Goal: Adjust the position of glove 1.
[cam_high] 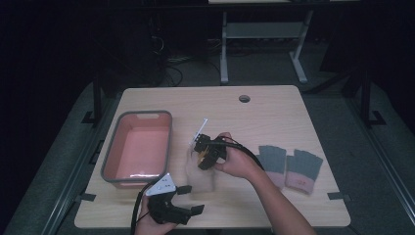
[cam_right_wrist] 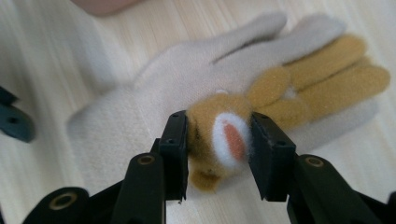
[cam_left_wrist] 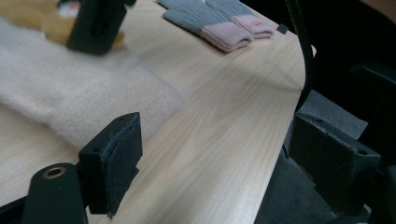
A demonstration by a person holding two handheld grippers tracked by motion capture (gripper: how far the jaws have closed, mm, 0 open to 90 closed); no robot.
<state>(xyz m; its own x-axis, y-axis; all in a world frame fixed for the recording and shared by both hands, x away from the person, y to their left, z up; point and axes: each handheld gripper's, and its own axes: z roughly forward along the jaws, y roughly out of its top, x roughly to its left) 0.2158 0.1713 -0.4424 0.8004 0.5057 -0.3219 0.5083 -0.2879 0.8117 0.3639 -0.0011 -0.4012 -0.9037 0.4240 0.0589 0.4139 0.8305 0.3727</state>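
Black jaws of the left gripper (cam_high: 188,199) stand wide apart near the front edge of the wooden tabletop (cam_high: 274,112), with nothing between them; in the left gripper view one pad is over the wood and the other hangs past the table edge. Just beyond it lies the cream glove (cam_right_wrist: 140,107), flat on the tabletop, with its cuff toward the left gripper. On top of this glove lies the tan glove (cam_right_wrist: 322,79), and the right gripper (cam_right_wrist: 218,149) comes down on it from above. In the right gripper view both pads press on the sides of the tan glove's cuff end, where a white patch with an orange spot shows, so the right gripper is closed on the tan glove at a middle width. The tan fingers point away from the gripper, beside the cream fingers. To the left of the gloves, near the left side of the tabletop, stands the grey-rimmed pink tub (cam_high: 113,152); its pink floor looks bare. To the right, well apart from the right hand (cam_high: 235,159), lies a pair of grey gloves with pink cuffs (cam_high: 289,165), side by side, fingers toward the far side. Farther back, near the far edge of the tabletop, is a round cable hole (cam_high: 244,98).
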